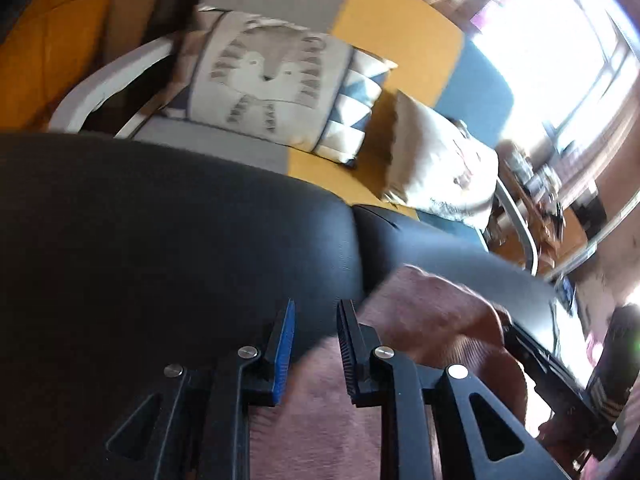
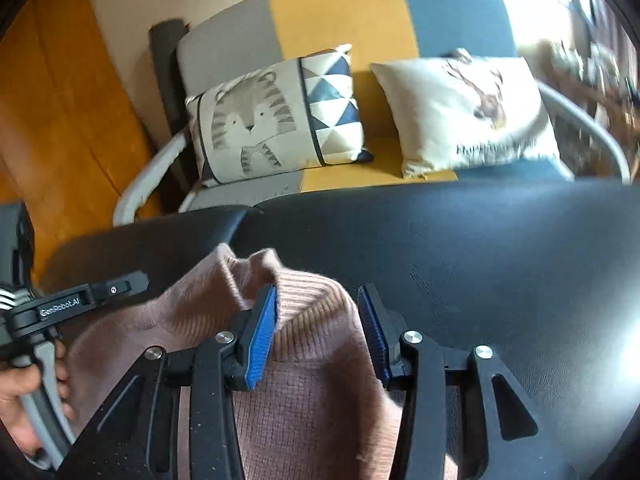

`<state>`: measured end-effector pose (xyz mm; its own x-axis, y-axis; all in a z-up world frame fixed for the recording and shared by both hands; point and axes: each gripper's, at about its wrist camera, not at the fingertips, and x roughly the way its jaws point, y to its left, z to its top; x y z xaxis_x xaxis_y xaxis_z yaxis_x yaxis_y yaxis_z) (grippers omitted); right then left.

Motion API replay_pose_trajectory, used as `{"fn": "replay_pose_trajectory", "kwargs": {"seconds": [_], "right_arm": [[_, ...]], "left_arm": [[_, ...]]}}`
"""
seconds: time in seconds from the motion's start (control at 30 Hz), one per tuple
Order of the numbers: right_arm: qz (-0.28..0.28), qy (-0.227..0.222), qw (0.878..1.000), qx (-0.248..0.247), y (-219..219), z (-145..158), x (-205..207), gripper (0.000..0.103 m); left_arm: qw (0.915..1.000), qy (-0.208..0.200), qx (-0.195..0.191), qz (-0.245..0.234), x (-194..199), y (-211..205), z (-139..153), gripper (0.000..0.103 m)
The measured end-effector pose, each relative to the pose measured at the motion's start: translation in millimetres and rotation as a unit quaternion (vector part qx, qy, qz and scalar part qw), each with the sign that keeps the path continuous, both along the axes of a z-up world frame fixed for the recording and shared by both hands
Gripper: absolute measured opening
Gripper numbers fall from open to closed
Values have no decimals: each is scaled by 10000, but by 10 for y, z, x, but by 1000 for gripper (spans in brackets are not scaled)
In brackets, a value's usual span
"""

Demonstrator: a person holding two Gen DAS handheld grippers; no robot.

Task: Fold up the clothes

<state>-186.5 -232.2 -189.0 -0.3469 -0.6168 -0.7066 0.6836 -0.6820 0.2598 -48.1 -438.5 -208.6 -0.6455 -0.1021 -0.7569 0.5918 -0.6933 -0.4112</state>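
Right gripper (image 2: 316,320) fingers part-open around pink sweater (image 2: 312,380) hem, left gripper (image 1: 316,344) narrow, seemingly empty: pinch both corners before folding.

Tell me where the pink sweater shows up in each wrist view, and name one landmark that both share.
Left wrist view: the pink sweater lies bottom centre to lower right, on the black surface.
Right wrist view: the pink sweater fills the bottom centre, bunched on the same surface.
Shared landmark: the cat cushion on the sofa behind.
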Motion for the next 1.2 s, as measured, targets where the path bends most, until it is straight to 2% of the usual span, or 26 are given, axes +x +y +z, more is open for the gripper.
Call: {"fn": "replay_pose_trajectory", "kwargs": {"seconds": [0.13, 0.2, 0.23, 0.27, 0.33, 0.43, 0.5, 0.6, 0.7, 0.83, 0.97, 1.07, 1.2], "right_arm": [[537, 401, 9978, 15, 66, -8, 309, 45], [847, 623, 9940, 304, -29, -71, 423, 46], [951, 688, 9916, 548, -100, -131, 451, 51], [942, 617, 9900, 844, -180, -222, 419, 52], [751, 492, 9915, 943, -182, -268, 327, 52], [483, 489, 9958, 599, 9, -23, 307, 52], [499, 552, 9963, 429, 129, 133, 375, 52], [588, 627, 9956, 377, 321, 301, 607, 52], [654, 475, 9962, 334, 569, 373, 924, 52], [824, 366, 9957, 200, 914, 410, 1373, 52], [995, 230, 9946, 196, 1177, 380, 1822, 52], [1163, 130, 9930, 172, 1226, 340, 2072, 52], [1438, 16, 9895, 119, 1209, 325, 2418, 52]], "left_arm": [[9985, -98, -261, -479, 83, 160, 29, 22], [9960, -50, -497, -744, 119, 327, 82, 22], [9939, -72, -650, -886, 124, 412, 103, 22], [9929, -101, -698, -957, 113, 447, 115, 22], [9907, -158, -793, -1098, 90, 516, 140, 22], [9902, -45, -819, -1133, 211, 526, 249, 22], [9895, 129, -832, -1179, 322, 562, 343, 22], [9877, 248, -819, -1310, 595, 726, 485, 25], [9863, 304, -785, -1417, 920, 887, 571, 26], [9913, 157, -637, -1143, 1590, 1041, 633, 26], [9935, -54, -847, -765, 2258, 1152, 715, 27], [9934, -205, -980, -552, 2652, 1259, 746, 27], [9946, -205, -936, -403, 3069, 1410, 697, 31]]}}
